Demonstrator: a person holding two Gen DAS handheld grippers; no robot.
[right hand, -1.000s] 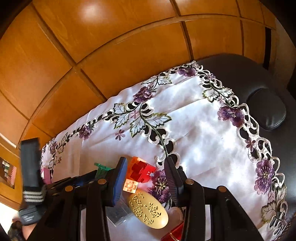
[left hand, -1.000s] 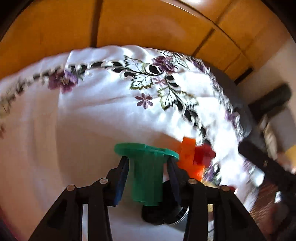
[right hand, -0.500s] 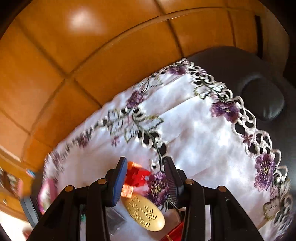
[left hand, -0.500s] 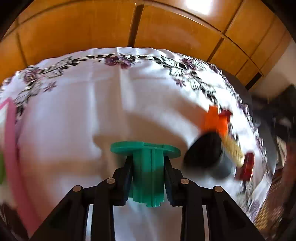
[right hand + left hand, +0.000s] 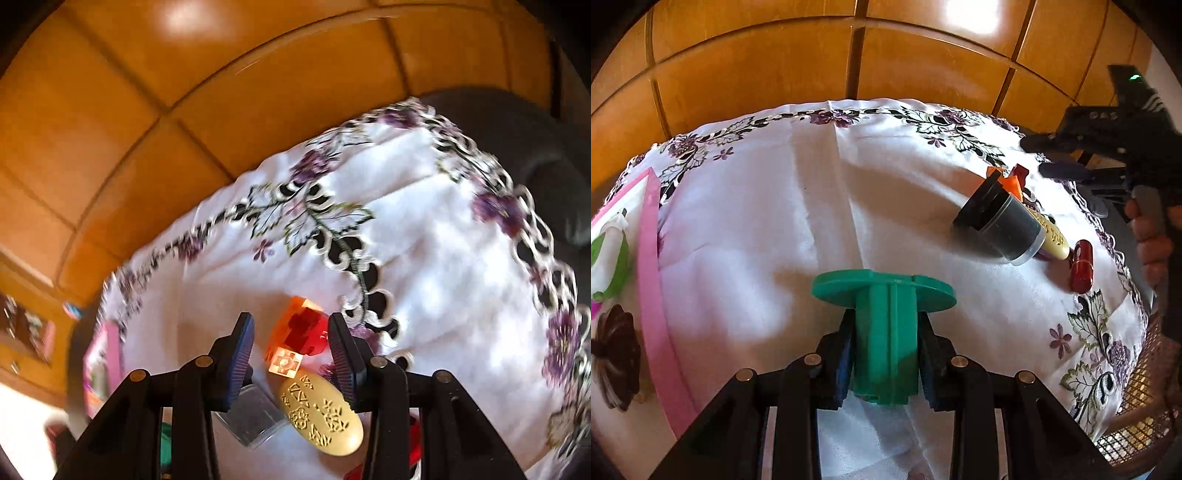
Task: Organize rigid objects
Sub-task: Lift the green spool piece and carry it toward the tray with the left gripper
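Left gripper [image 5: 886,354]: jaws clamped on green flanged spool [image 5: 884,314], held above white embroidered cloth [image 5: 775,229].

Pink tray [image 5: 652,295] at left edge holds a brown flower-shaped piece [image 5: 615,354].

Right gripper [image 5: 291,354]: jaws part-open, empty, over orange block [image 5: 295,332], cream oval [image 5: 321,417] and clear box [image 5: 251,417].

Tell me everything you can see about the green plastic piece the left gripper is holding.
The green plastic piece looks like a rigid moulded spool end: a flat round flange on top with a small notch in its rim, and below it a ribbed, squarish stem. It stands upright, flange towards the far side. The left gripper is shut on the stem, its pads pressing both sides. The piece hangs above the white embroidered tablecloth; nothing else visibly touches it. Its underside is hidden.
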